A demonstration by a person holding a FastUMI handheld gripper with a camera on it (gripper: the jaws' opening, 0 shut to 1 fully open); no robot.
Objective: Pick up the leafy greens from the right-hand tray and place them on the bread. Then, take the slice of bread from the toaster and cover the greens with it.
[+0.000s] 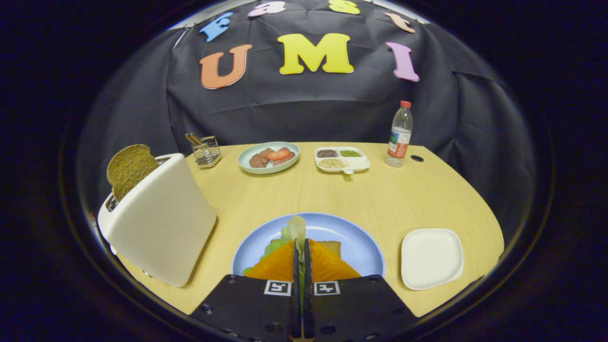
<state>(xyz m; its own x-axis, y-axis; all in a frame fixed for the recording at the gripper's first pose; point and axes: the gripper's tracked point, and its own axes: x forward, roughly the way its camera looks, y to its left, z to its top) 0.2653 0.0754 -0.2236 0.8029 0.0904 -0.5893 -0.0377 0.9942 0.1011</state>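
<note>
Now the tongs (302, 247) pinch the leafy greens (293, 230), the leaf standing up between nearly closed fingers, directly above the bread (332, 247) on the blue plate (361, 237). Release looks imminent. Next, the toaster (161, 223) with its brown slice (129, 166) stands at ten o'clock from the tongs; the emptied white tray (431, 259) lies at three o'clock on the counter (380, 194).

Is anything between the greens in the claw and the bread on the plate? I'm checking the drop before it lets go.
Nothing visible. The claw is shut on the pale leafy greens, directly over the round blue plate, where the brown bread slice lies just beyond its fingers.
</note>
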